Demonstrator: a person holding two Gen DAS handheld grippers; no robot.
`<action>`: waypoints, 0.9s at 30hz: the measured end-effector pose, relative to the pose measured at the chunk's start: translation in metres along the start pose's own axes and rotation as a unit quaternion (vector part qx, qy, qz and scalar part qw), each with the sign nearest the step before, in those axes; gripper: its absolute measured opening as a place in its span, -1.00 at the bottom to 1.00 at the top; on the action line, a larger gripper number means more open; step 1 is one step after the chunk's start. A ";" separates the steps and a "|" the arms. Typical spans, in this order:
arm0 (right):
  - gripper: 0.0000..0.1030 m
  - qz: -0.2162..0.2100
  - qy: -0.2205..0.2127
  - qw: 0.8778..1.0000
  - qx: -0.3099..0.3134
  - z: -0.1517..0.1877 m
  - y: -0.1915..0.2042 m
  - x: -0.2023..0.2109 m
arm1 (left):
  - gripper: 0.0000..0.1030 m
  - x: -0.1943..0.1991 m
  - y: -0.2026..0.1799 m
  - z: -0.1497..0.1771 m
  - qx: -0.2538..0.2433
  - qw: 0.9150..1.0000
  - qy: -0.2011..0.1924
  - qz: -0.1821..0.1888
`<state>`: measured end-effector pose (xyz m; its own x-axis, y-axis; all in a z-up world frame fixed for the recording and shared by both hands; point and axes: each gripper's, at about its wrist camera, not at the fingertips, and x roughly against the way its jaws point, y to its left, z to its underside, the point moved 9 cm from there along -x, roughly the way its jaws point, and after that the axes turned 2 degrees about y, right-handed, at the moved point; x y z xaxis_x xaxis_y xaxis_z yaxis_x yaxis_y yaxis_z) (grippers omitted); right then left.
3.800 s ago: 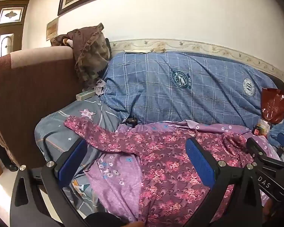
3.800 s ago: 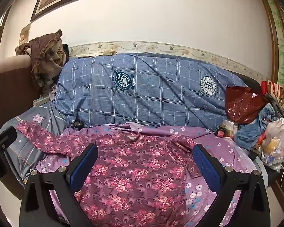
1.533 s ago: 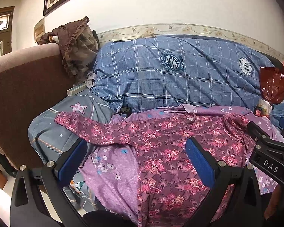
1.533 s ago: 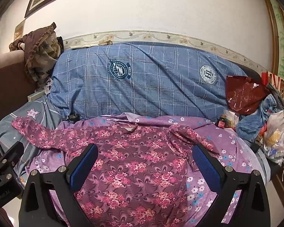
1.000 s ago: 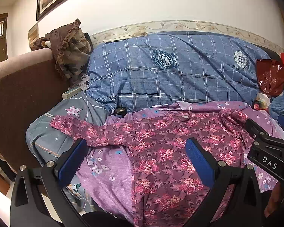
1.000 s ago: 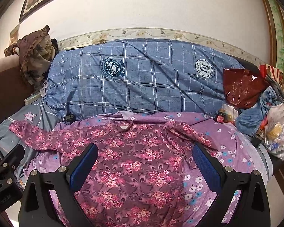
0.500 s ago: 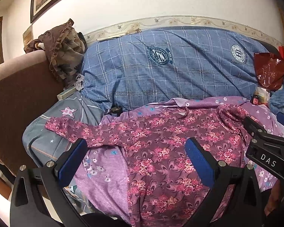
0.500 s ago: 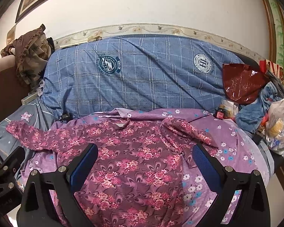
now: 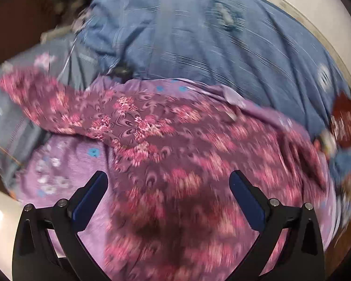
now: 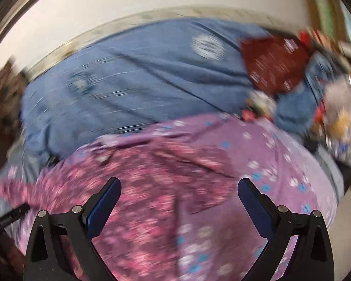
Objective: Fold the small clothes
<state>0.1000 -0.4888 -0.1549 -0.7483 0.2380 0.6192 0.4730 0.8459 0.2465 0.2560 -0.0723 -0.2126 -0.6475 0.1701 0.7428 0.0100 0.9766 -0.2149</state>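
Both views are smeared by motion blur, so fine detail is lost. Largest in sight is the blue plaid cover (image 9: 199,35) draped across the back, with round white crests on it. Below it spreads a lilac flowered sheet (image 10: 264,154), and on that sheet lies the maroon floral top (image 9: 175,145), spread flat with one long sleeve (image 9: 35,98) reaching out over a grey star-print cushion (image 9: 9,126) at the left. A dark red plastic bag (image 10: 273,63) sits at the right end beside a heap of blue cloth (image 10: 294,110). The left gripper (image 9: 168,187) and right gripper (image 10: 179,193) both hover above the top, jaws spread wide and holding nothing.
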 end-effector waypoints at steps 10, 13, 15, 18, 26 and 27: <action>0.89 0.003 0.113 0.989 -0.095 0.022 -0.069 -0.102 | 1.00 -0.087 -0.003 -0.013 -0.038 0.996 0.010 -0.077; 0.88 -0.004 0.135 0.979 -0.153 0.037 -0.085 -0.130 | 1.00 -0.087 -0.006 -0.016 -0.042 0.997 0.011 -0.056; 0.88 -0.012 0.147 0.975 -0.165 0.045 -0.084 -0.141 | 1.00 -0.087 -0.006 -0.020 -0.047 0.997 0.001 -0.060; 0.86 -0.036 0.153 0.971 -0.181 0.050 -0.077 -0.159 | 1.00 -0.090 -0.009 -0.020 -0.062 0.996 0.006 -0.056; -0.95 -0.113 0.148 0.957 -0.224 0.021 -0.049 -0.146 | 1.00 -0.095 -0.003 -0.022 -0.061 0.996 0.007 -0.059; -0.95 -0.142 0.135 0.955 -0.223 0.006 -0.037 -0.130 | 1.00 -0.094 -0.002 -0.023 -0.058 0.997 0.007 -0.059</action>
<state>0.1772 -0.5483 -0.2493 -0.7572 -0.1539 0.6348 0.4648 0.5558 0.6892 0.3348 -0.0869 -0.2676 -0.6384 0.0543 0.7678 0.0225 0.9984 -0.0519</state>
